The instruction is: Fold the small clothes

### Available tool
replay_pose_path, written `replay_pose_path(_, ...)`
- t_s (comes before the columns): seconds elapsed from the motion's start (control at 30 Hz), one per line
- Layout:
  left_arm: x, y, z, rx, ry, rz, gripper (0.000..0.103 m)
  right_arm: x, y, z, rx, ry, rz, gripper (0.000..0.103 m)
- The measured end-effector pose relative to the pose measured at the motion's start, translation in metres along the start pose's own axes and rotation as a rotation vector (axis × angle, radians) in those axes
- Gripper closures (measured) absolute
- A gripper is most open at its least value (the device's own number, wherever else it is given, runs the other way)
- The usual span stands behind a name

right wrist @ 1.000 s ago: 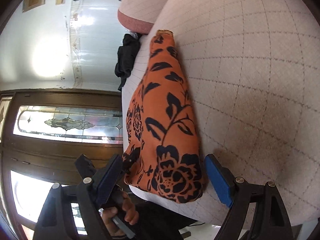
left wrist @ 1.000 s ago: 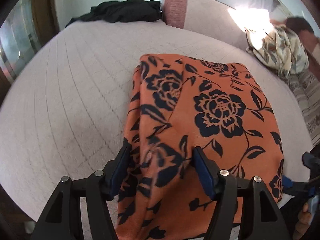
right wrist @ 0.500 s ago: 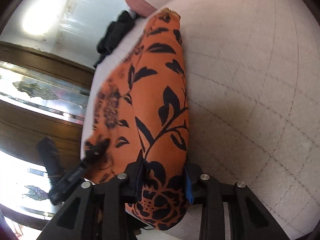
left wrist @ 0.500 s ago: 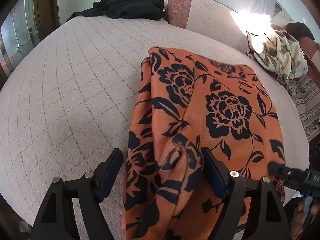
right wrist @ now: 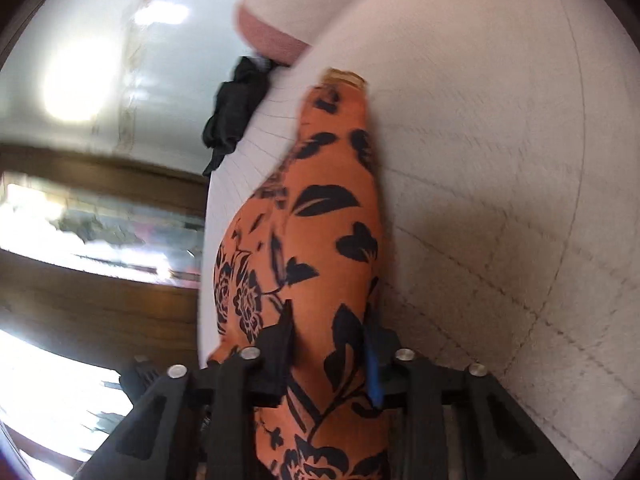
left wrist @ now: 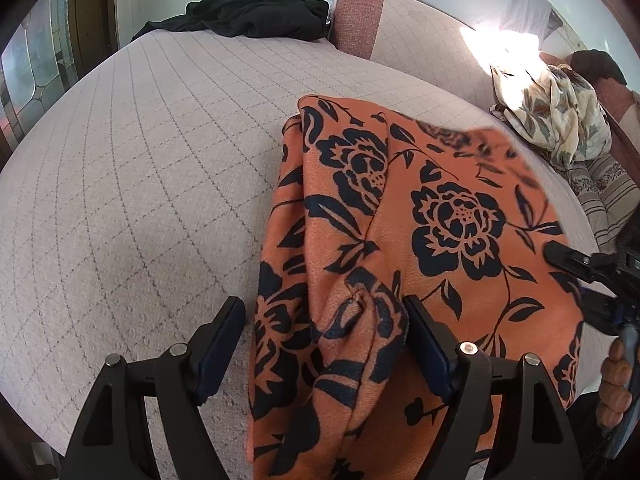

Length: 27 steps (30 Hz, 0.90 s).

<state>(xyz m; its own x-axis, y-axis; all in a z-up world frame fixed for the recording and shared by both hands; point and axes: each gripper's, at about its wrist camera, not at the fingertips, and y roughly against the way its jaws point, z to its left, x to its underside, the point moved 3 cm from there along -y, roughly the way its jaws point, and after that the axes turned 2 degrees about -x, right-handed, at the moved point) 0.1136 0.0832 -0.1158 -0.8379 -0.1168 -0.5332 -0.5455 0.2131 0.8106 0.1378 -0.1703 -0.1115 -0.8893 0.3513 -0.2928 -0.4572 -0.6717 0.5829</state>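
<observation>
Orange cloth, black rose print: one small garment (left wrist: 420,240), lying on the pale quilted cushion (left wrist: 140,200) of a sofa, its near end hanging over the front edge toward me.

My left gripper (left wrist: 324,328): jaws wide apart, straddling a raised pucker of the garment's near-left part. The inner face of one finger lies against the fabric; the other finger stands clear over bare cushion. Nothing is clamped.

My right gripper (right wrist: 330,344): jaws closing, the garment's right edge bunched between them, the pads pressing on the cloth.

Edges: the garment's left border is doubled over in a long fold; its far right corner is blurred in the left view. The far end stops short of the backrest.

Open room: a broad stretch of bare cushion to the garment's left and beyond it, up to the pink-trimmed backrest (left wrist: 358,20).

Other stock, well apart from the garment: a black garment (left wrist: 248,18) heaped at the far left corner; a cream floral cloth (left wrist: 560,120) bundled at the far right.

Left view only: the floral cloth, my right hand (left wrist: 616,384) on its handle, the garment's full top face.

Right view only: the clamp on the edge, a wood-framed glass door (right wrist: 80,240) beside the sofa.
</observation>
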Motion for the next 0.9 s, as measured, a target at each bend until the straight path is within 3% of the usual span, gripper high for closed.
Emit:
replay_pose_path(0.07, 0.000, -0.001, -0.001, -0.004, -0.008, -0.003, 0.021, 0.002, -0.006, 0.008, 0.114, 0.093, -0.007, 0.075)
replay_pose_path(0.1, 0.000, -0.001, -0.001, -0.007, -0.013, -0.004, 0.020, 0.002, -0.013, -0.002, 0.146, 0.082, 0.017, 0.075)
replay_pose_path(0.2, 0.000, 0.000, 0.001, -0.005, -0.007, -0.004, 0.020, -0.004, -0.013, -0.007, 0.075, 0.026, 0.021, 0.069)
replay_pose_path(0.27, 0.000, 0.000, 0.002, -0.002, -0.005, -0.004, 0.020, -0.006, -0.005, -0.005, 0.053, 0.009, 0.009, 0.058)
replay_pose_path(0.3, 0.000, 0.001, 0.002, -0.004, -0.006, -0.006, 0.020, -0.009, -0.001, -0.007, 0.023, -0.010, -0.005, 0.038)
replay_pose_path(0.33, 0.001, 0.001, 0.002, -0.005, -0.007, -0.007, 0.020, -0.013, 0.000, -0.008, -0.018, -0.038, -0.029, 0.025)
replay_pose_path(0.4, 0.001, 0.001, 0.002, -0.001, -0.004, -0.004, 0.020, -0.025, -0.004, -0.017, -0.039, -0.084, -0.065, 0.025)
replay_pose_path(0.47, 0.000, 0.001, 0.002, 0.000, -0.006, -0.004, 0.020, -0.035, -0.019, -0.028, -0.040, -0.138, -0.046, 0.025)
replay_pose_path(0.5, 0.000, 0.002, 0.002, 0.000, -0.008, -0.004, 0.020, -0.040, -0.031, -0.035, -0.052, -0.176, -0.008, 0.040)
replay_pose_path(0.53, 0.000, 0.002, 0.003, 0.003, -0.008, -0.004, 0.020, -0.042, -0.036, -0.037, -0.053, -0.180, 0.022, 0.070)
replay_pose_path(0.63, 0.000, 0.002, 0.005, 0.009, -0.004, -0.004, 0.020, -0.043, -0.023, -0.011, 0.034, -0.014, -0.024, 0.072)
replay_pose_path(0.73, 0.000, 0.001, 0.003, -0.002, -0.017, -0.008, 0.020, -0.040, -0.034, -0.020, 0.142, 0.019, 0.008, 0.072)
replay_pose_path(0.8, 0.001, 0.002, 0.005, 0.005, -0.010, -0.007, 0.020, -0.040, -0.028, -0.017, 0.133, 0.030, 0.003, 0.067)
replay_pose_path(0.9, 0.001, 0.002, 0.006, 0.007, -0.008, -0.007, 0.020, -0.037, -0.015, 0.001, 0.188, 0.074, -0.034, 0.063)
